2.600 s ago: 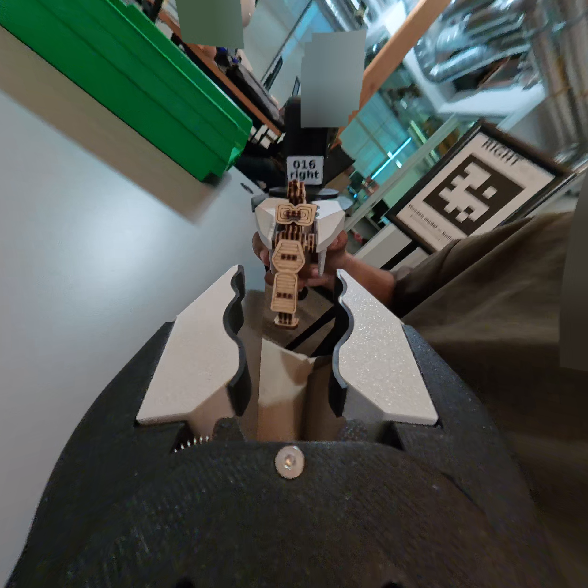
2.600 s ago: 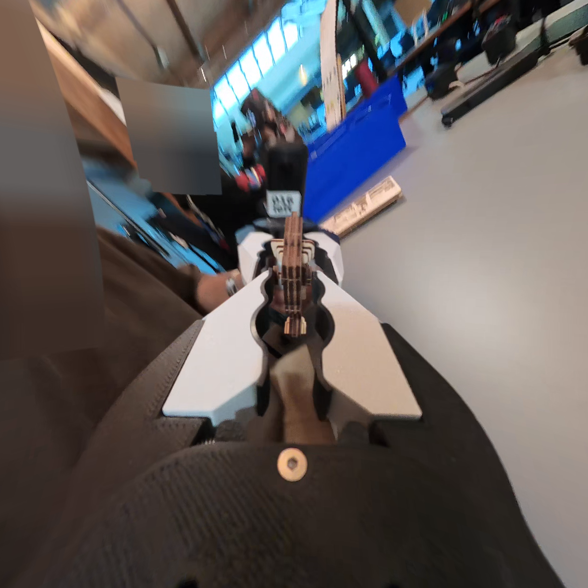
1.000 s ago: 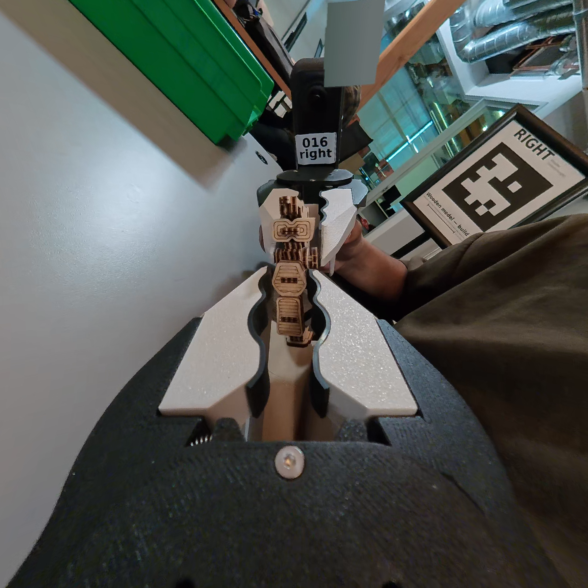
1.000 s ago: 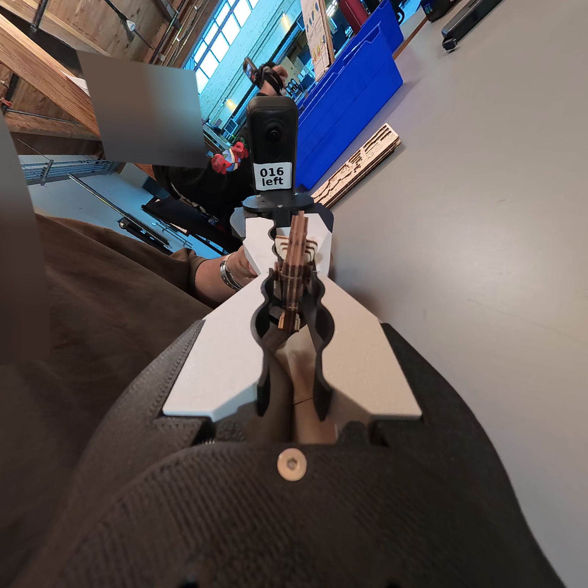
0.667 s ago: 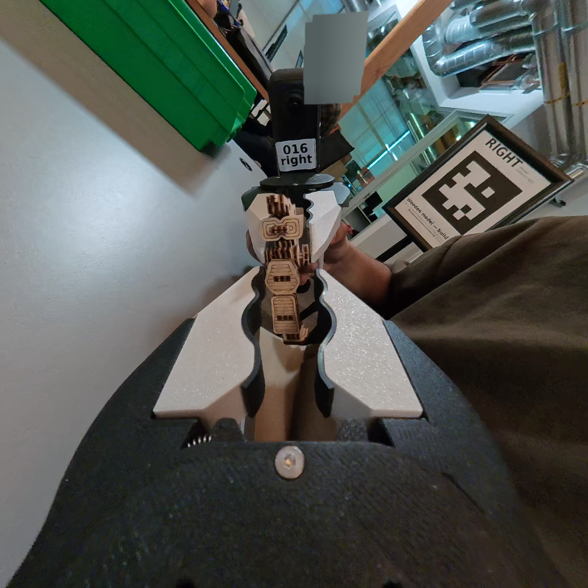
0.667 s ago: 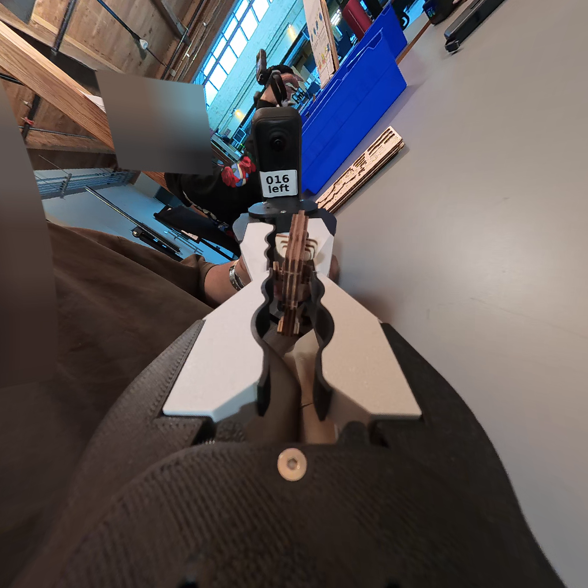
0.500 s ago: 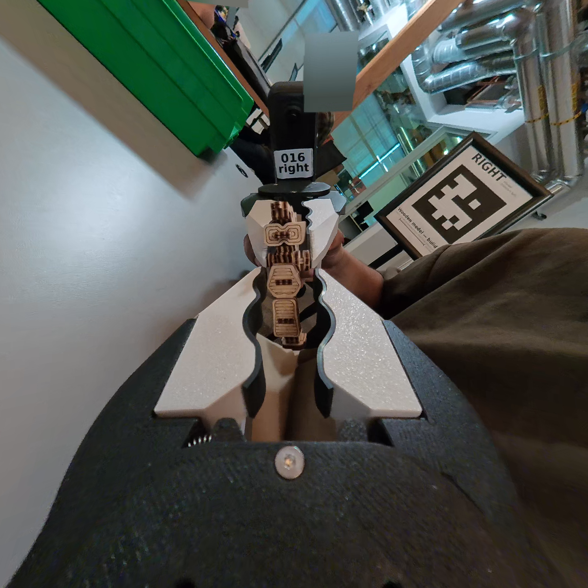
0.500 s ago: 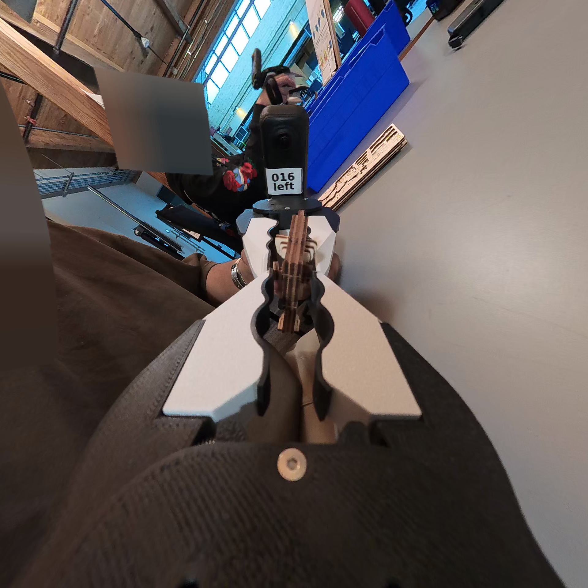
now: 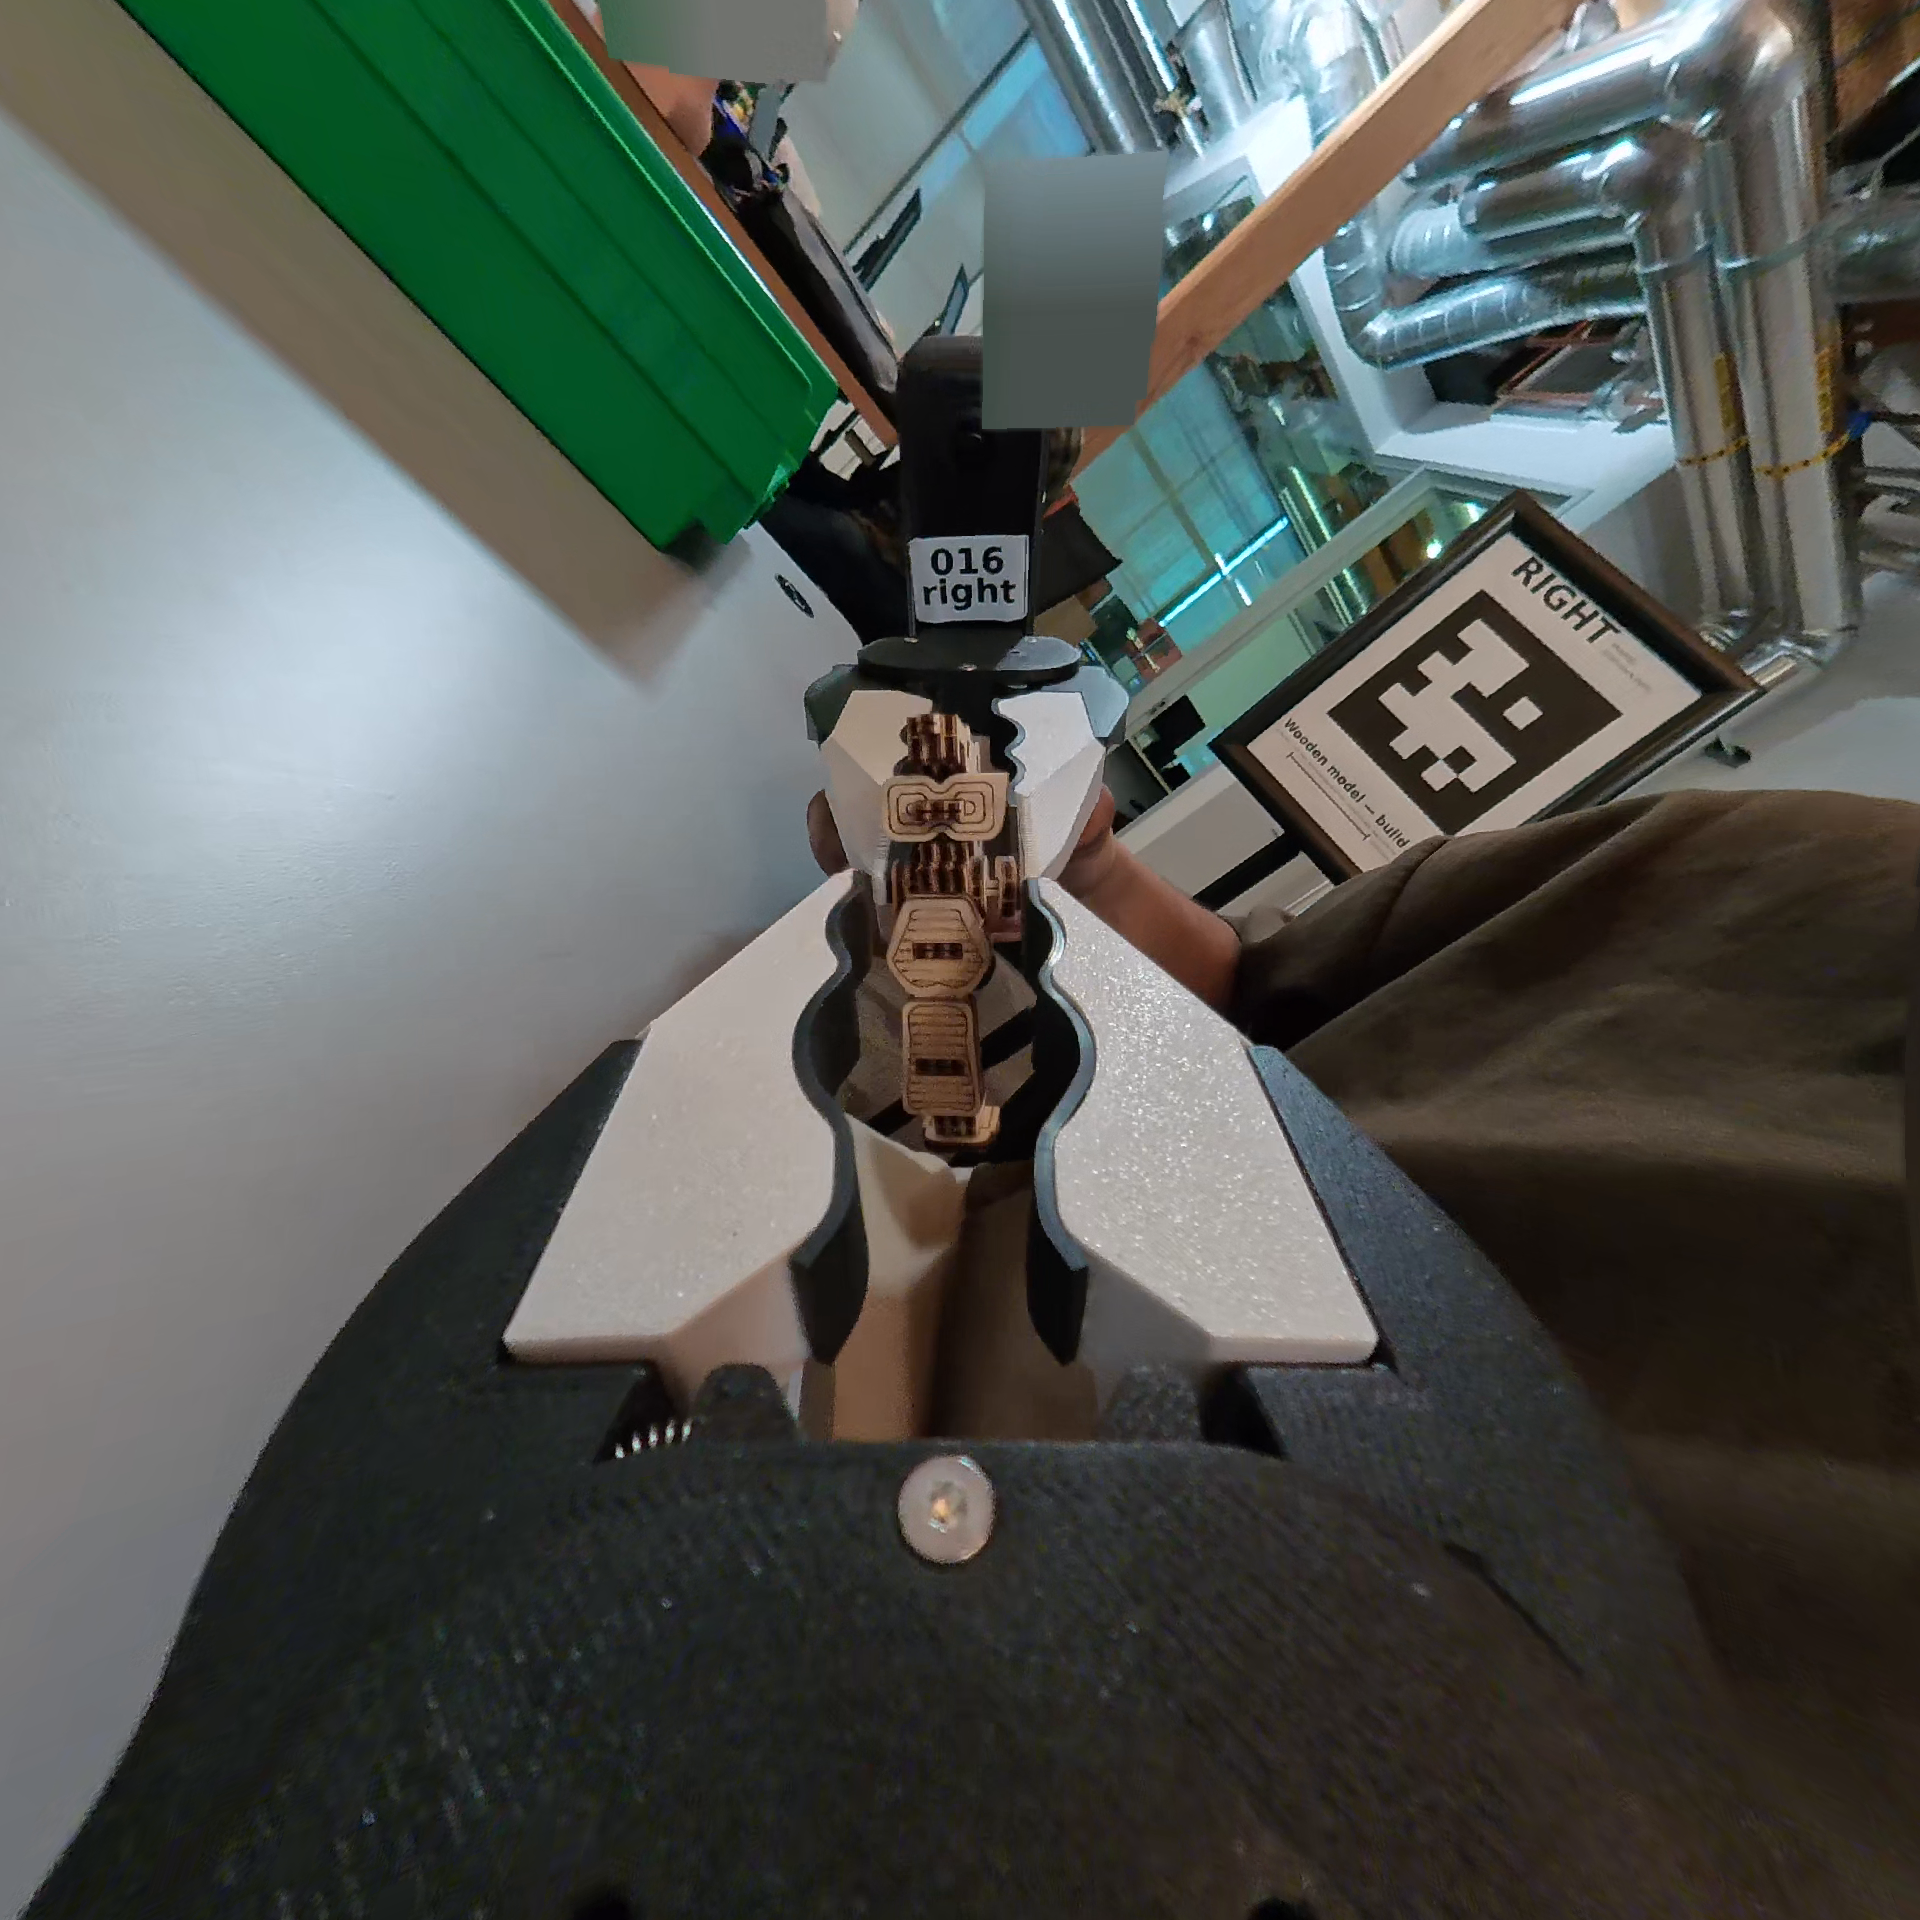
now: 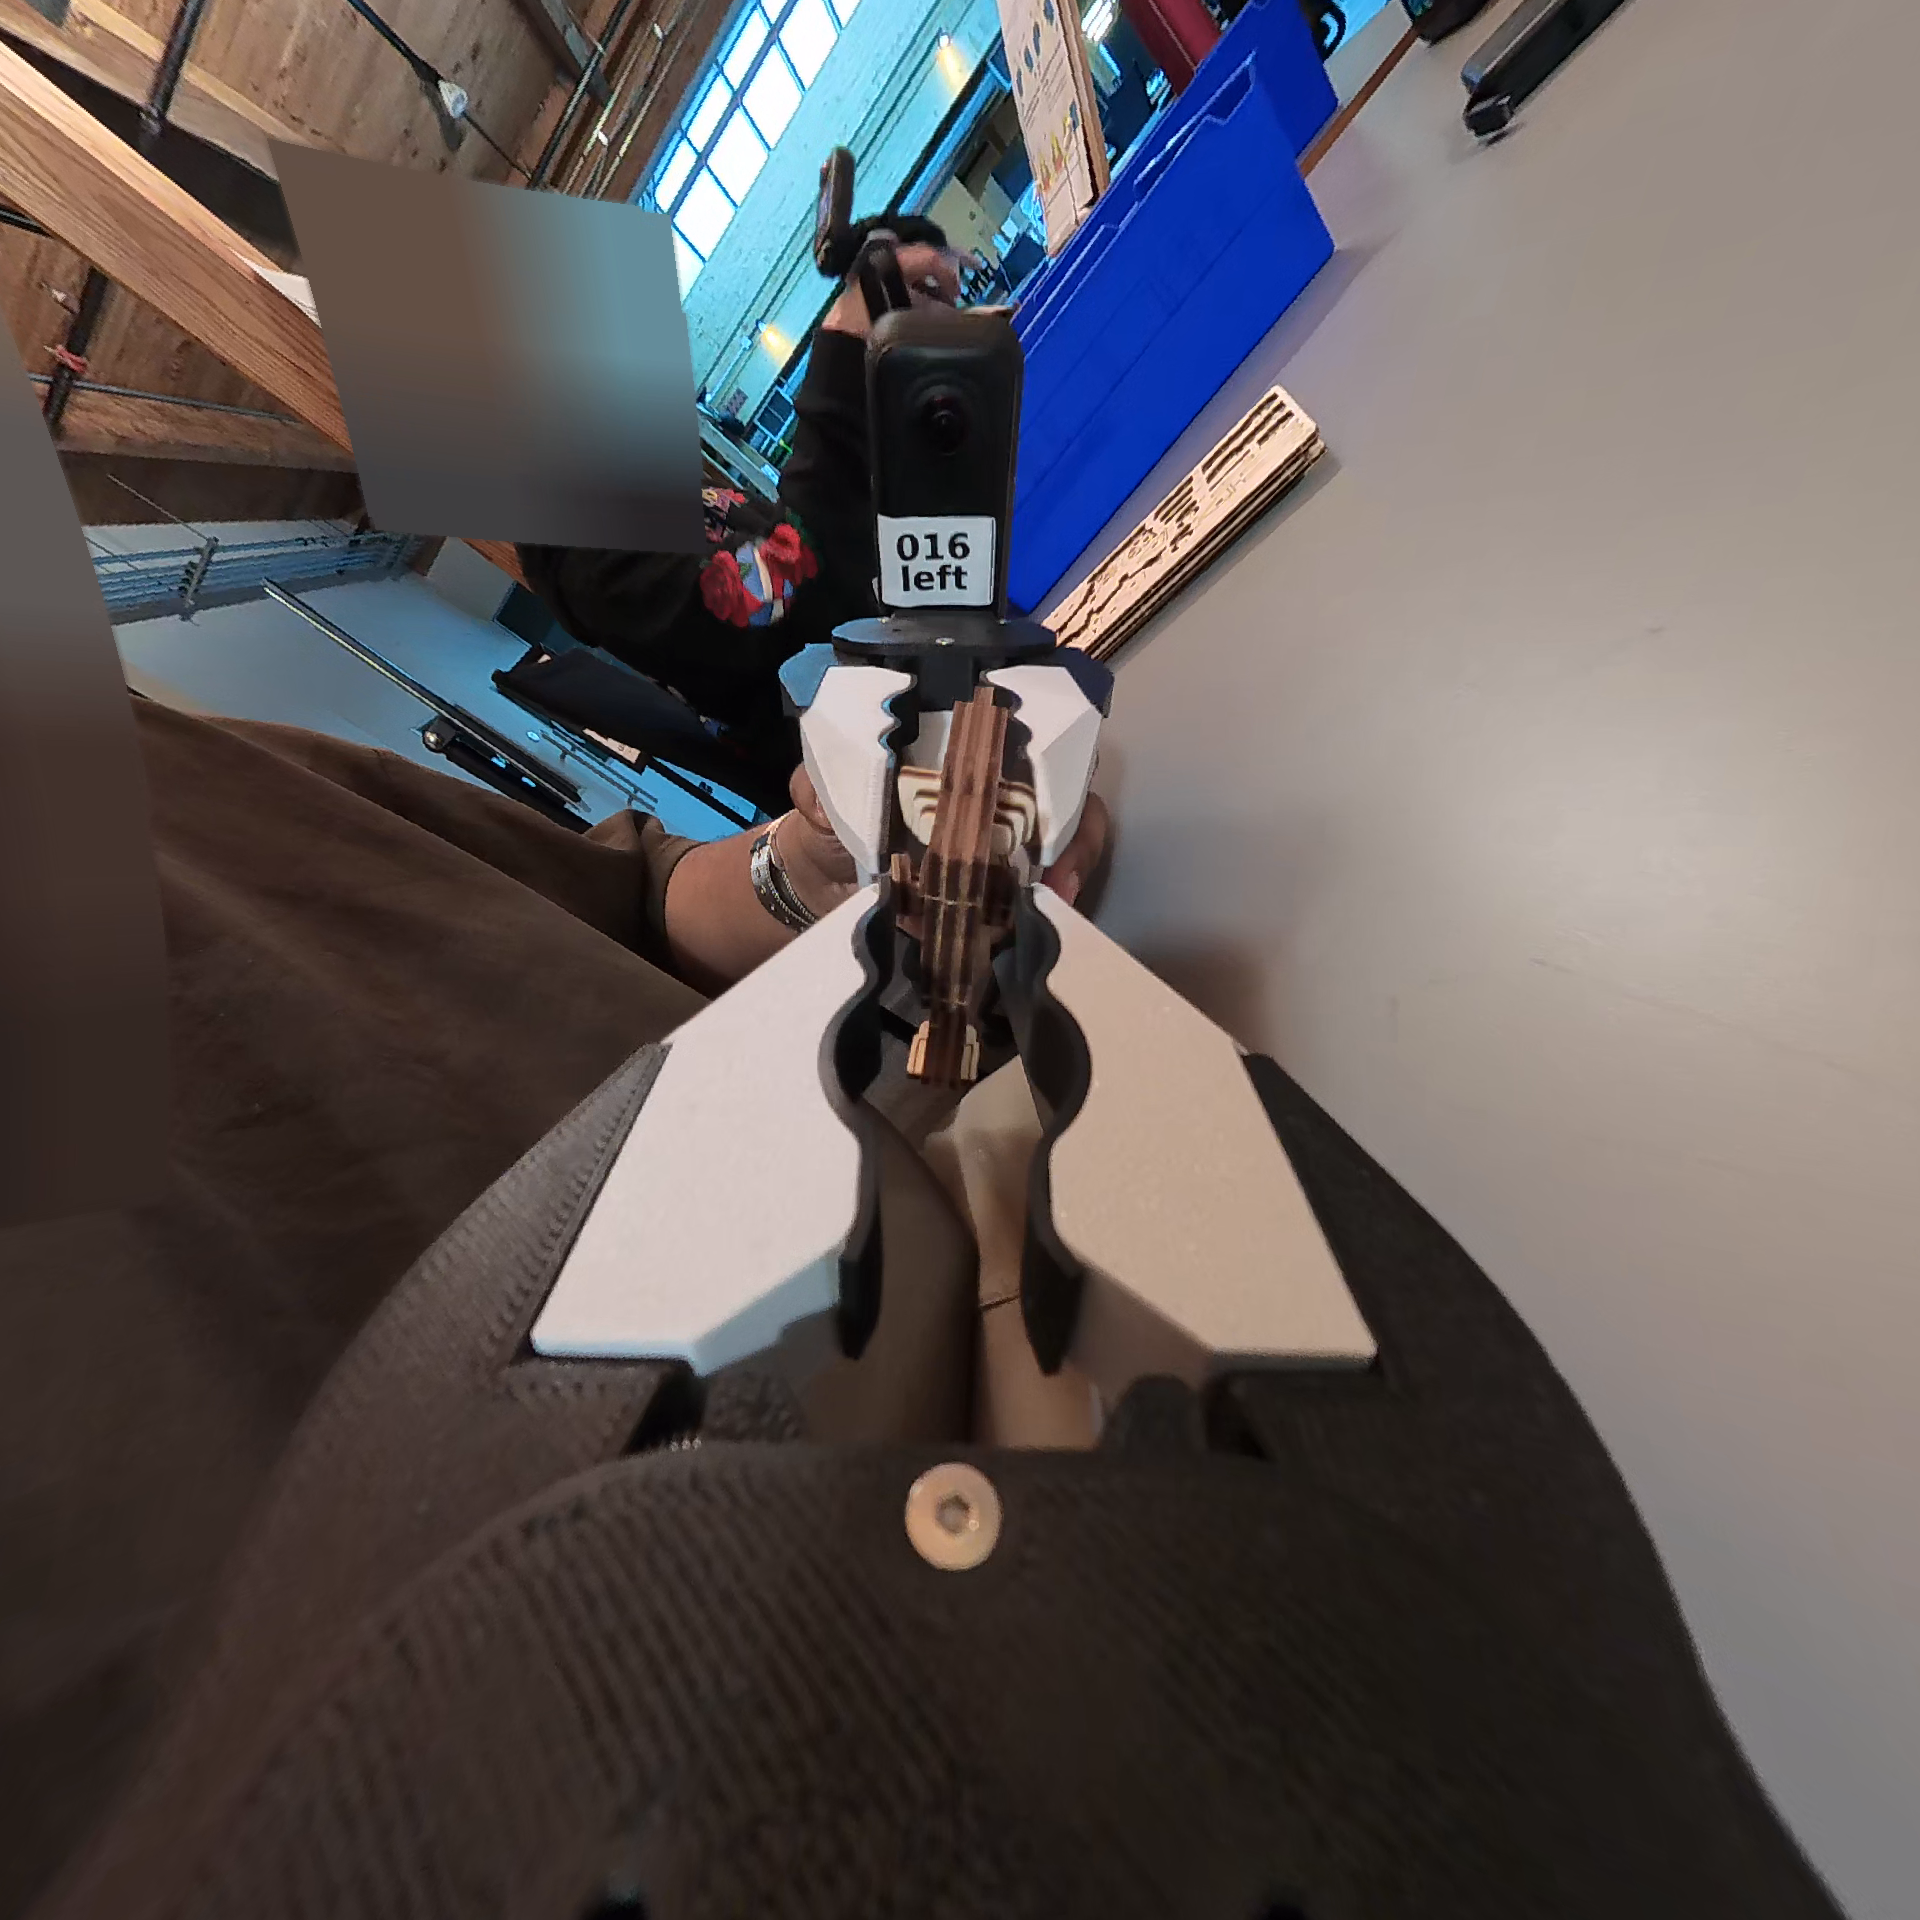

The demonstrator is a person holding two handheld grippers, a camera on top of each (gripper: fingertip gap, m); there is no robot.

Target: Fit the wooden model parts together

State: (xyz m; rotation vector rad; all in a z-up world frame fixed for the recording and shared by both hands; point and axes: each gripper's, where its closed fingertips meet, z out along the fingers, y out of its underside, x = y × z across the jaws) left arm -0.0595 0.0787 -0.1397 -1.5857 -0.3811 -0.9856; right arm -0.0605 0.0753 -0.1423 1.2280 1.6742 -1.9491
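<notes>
The wooden model [image 9: 940, 956], a stack of light laser-cut plates, is held in the air between my two grippers, which face each other. My left gripper [image 9: 940, 904] is shut on the model's near end, with its pads against the sides. My right gripper [image 9: 951, 831] is shut on the far end. In the right wrist view the model [image 10: 951, 935] shows edge-on. There my right gripper [image 10: 956, 920] clamps its thin stack and my left gripper [image 10: 961, 831] holds the other end. A hand sits behind each gripper.
The grey table [image 9: 260, 831] lies beside the grippers. A green crate [image 9: 468, 260] and a framed marker sign [image 9: 1475, 717] stand at its edge. A blue crate [image 10: 1164, 312] and a stack of wooden sheets [image 10: 1195, 540] lie at the other end. A brown sleeve [image 9: 1558, 1143] is close. Left and right tips are no more than a few centimetres apart.
My left gripper was open and apart from the model at first. It has moved up and shut on the model's free end. In the last second both grippers only tilted slightly.
</notes>
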